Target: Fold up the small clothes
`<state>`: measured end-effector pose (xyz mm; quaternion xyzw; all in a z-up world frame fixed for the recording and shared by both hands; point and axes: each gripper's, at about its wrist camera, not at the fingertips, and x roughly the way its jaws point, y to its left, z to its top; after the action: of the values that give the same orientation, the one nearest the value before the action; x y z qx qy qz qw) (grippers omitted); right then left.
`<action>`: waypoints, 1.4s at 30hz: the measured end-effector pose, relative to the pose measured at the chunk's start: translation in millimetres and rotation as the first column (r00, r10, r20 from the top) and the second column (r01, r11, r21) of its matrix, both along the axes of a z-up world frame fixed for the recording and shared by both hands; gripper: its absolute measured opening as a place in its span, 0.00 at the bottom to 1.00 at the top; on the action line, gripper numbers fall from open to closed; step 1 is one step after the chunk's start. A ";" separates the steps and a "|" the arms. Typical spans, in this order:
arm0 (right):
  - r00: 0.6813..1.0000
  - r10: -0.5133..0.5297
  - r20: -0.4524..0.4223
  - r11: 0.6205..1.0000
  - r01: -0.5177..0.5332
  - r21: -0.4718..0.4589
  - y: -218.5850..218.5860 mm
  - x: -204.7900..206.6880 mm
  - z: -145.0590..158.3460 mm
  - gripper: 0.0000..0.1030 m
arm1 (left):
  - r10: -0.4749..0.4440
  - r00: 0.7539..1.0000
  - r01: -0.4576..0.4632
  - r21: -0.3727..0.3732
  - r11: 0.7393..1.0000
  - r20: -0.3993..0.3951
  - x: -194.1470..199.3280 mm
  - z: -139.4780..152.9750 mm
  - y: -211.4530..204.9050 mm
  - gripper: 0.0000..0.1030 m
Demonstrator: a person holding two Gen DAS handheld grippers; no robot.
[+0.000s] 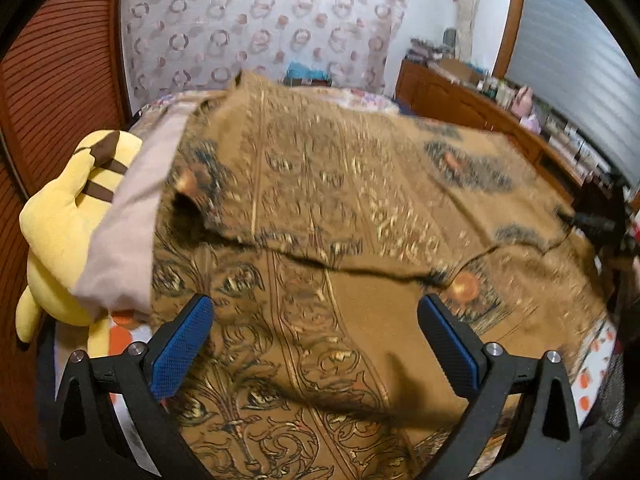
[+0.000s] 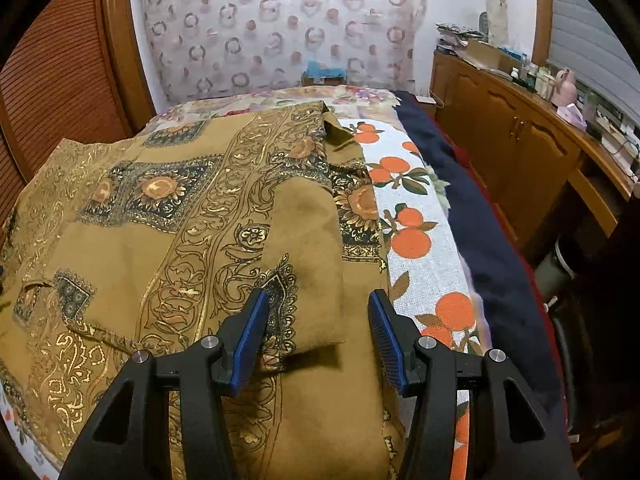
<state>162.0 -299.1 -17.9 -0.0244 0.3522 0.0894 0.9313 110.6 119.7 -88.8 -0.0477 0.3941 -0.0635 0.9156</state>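
Note:
A mustard-brown garment (image 1: 320,208) with gold scroll and sunflower print lies spread on the bed, one layer folded over another. It also fills the right wrist view (image 2: 192,216), where a plain brown flap (image 2: 308,248) lies folded over its right side. My left gripper (image 1: 316,320) is open and empty just above the cloth. My right gripper (image 2: 318,312) is open and empty over the folded flap's near edge. The other gripper shows dimly at the far right of the left wrist view (image 1: 596,224).
A yellow plush toy (image 1: 68,224) and a pinkish pillow (image 1: 124,232) lie at the bed's left. An orange-print sheet (image 2: 416,232) and a dark blue blanket (image 2: 480,220) run along the right side. A wooden cabinet (image 2: 520,136) with clutter stands to the right.

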 end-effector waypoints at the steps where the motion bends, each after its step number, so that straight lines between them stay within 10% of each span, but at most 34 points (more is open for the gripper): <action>1: 1.000 0.000 0.000 1.000 0.000 -0.002 0.4 -0.1 0.1 0.53 | 0.004 1.000 -0.004 -0.004 1.000 0.012 0.3 4.2 2.3 0.94; 12: 1.000 0.002 0.005 1.000 -0.002 -0.011 -2.9 -5.4 2.5 0.53 | 0.089 0.996 -0.091 0.079 0.993 0.026 34.9 19.2 23.2 0.48; 23: 1.000 0.001 0.004 1.000 -0.001 -0.013 -4.2 -5.2 2.4 0.53 | 0.168 0.980 -0.180 0.122 0.976 0.105 39.0 30.7 42.5 0.31; 42: 1.000 0.000 0.004 1.000 0.000 -0.017 -5.9 -4.9 2.2 0.53 | 0.100 0.995 -0.098 0.173 0.980 -0.004 65.7 9.9 39.5 0.03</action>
<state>157.1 -305.0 -15.8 -0.0326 0.3512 0.0862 0.9318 176.3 159.2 -79.0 0.0120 0.4010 0.0169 0.9158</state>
